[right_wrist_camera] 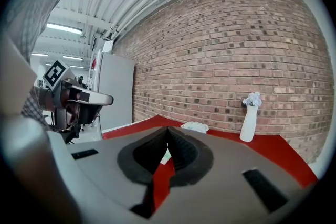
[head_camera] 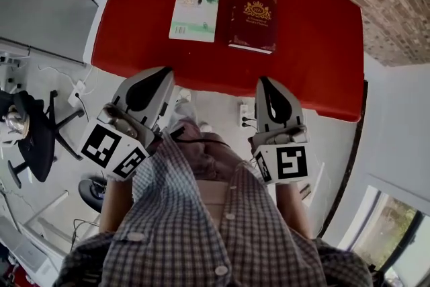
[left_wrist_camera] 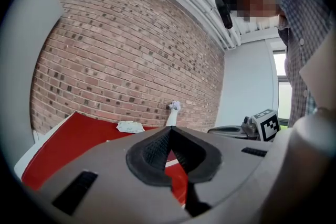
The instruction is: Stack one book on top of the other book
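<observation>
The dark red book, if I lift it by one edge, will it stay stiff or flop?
The dark red book looks thick and hard-covered, so it probably stays stiff, though its cover may swing open. It seems thicker than the pale book, so likely heavier. Lying flat, it shouldn't roll or tip.

Left gripper (head_camera: 149, 86) and right gripper (head_camera: 271, 99), both closed, empty.

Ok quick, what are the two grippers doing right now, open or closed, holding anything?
Left gripper: closed, holding nothing.
Right gripper: closed, holding nothing.
</observation>
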A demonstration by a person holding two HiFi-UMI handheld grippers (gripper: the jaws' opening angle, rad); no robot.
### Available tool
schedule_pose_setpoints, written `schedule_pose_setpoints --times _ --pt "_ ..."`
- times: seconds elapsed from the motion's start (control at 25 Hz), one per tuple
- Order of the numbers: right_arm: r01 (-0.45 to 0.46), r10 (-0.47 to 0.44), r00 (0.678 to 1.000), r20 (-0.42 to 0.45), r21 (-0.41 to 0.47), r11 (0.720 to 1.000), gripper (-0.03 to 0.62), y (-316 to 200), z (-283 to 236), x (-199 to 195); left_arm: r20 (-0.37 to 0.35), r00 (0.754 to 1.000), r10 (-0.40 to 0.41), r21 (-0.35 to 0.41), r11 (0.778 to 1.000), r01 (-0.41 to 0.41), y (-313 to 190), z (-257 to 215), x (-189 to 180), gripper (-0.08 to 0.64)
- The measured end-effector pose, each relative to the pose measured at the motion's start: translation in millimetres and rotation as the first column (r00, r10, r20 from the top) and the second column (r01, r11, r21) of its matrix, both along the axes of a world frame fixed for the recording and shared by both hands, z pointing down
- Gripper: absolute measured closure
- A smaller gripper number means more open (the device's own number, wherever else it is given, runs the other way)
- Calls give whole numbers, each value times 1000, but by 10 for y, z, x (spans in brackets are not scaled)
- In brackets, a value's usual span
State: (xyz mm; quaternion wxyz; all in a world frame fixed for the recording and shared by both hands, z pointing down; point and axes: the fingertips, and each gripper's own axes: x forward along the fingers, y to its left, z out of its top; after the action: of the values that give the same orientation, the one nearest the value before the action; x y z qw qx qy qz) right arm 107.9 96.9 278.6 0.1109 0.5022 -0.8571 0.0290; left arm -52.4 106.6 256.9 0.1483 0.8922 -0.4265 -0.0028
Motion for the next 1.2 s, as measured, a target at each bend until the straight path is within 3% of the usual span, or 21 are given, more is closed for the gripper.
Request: schedule_pose_setpoints --times 0.8,1.2 --pt "-59 57 998 -37 -56 997 586 -1269 113 -638 -4 992 124 -44 991 -124 -1464 104 -425 552" --pt "-88 79 994 -74 -131 987 586 -1726 403 -946 -15 980 198 -114 973 -199 -1974 331 -593 552"
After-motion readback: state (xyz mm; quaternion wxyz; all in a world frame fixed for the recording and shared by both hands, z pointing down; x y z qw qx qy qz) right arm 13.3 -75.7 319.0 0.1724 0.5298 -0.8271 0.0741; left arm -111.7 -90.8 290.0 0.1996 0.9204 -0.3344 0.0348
